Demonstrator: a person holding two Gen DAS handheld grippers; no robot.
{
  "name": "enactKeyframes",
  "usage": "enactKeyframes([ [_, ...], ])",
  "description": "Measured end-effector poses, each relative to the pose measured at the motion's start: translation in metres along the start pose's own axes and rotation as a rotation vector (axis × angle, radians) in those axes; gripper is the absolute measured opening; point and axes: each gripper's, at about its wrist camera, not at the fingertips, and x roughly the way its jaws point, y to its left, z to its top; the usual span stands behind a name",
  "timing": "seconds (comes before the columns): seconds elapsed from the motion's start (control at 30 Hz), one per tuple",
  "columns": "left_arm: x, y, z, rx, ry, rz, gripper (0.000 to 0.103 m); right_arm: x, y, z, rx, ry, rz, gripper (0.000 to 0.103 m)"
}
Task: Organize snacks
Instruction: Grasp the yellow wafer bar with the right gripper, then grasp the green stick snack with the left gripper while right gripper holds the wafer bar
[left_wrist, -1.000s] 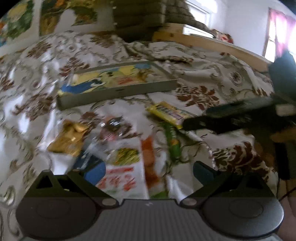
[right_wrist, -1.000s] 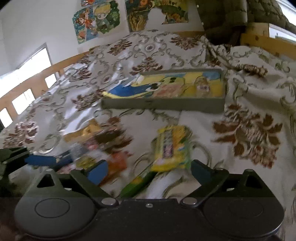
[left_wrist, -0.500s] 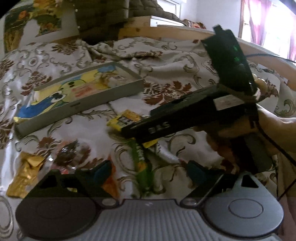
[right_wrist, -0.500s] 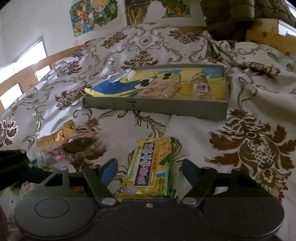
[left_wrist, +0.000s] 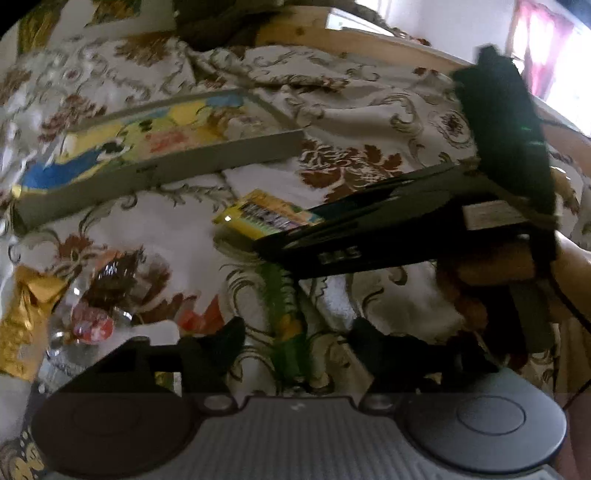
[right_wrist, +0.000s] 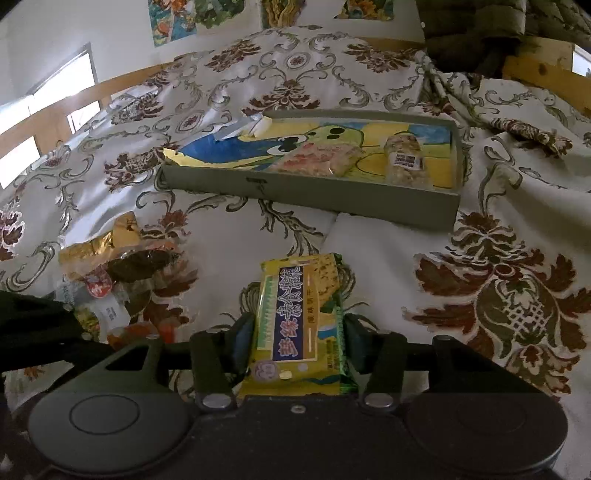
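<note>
A yellow biscuit pack (right_wrist: 299, 314) lies on the patterned bedspread, and my right gripper (right_wrist: 297, 339) is closing on it, its pads touching the pack's two long edges. In the left wrist view the same pack (left_wrist: 258, 216) shows at the tip of the right gripper (left_wrist: 280, 251). My left gripper (left_wrist: 295, 339) is closing around a thin green snack stick (left_wrist: 288, 332), which lies between the fingers with a gap on each side. Behind both sits the grey tray (right_wrist: 314, 192) with a cartoon lining, holding two clear-wrapped snacks (right_wrist: 317, 162).
Loose snacks lie to the left: a gold wrapper (left_wrist: 26, 314), a clear packet with a red sticker (left_wrist: 92, 325) and an orange packet (left_wrist: 207, 314). The left gripper's body (right_wrist: 33, 325) fills the right view's lower left. A wooden bed rail (left_wrist: 369, 48) runs behind.
Both grippers came down and forward onto the snacks and their jaws narrowed. The right gripper swung into the left view and now has the yellow pack between its pads.
</note>
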Motion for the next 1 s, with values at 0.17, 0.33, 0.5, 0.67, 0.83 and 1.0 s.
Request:
enactKeyframes([
  [0.17,-0.003,0.013,0.001,-0.090,0.006,-0.036,0.062,-0.005,-0.013,0.001,0.036,0.003,0.002,0.052],
  [0.33,-0.007,0.031,0.001,-0.218,-0.001,-0.083,0.060,-0.006,-0.027,0.000,0.084,0.020,0.011,0.053],
  [0.5,-0.006,0.030,0.003,-0.206,0.005,-0.051,0.055,-0.006,-0.026,0.000,0.077,0.020,0.009,0.053],
  [0.67,-0.001,0.037,0.004,-0.277,0.009,-0.062,0.052,-0.006,-0.026,-0.001,0.077,0.020,0.010,0.053],
  [0.83,0.002,0.054,0.008,-0.414,-0.005,-0.079,0.047,-0.006,-0.025,-0.001,0.074,0.025,0.012,0.053],
  [1.0,0.010,0.041,0.015,-0.333,0.025,0.018,0.043,-0.014,-0.020,-0.003,0.009,0.049,-0.040,0.052],
])
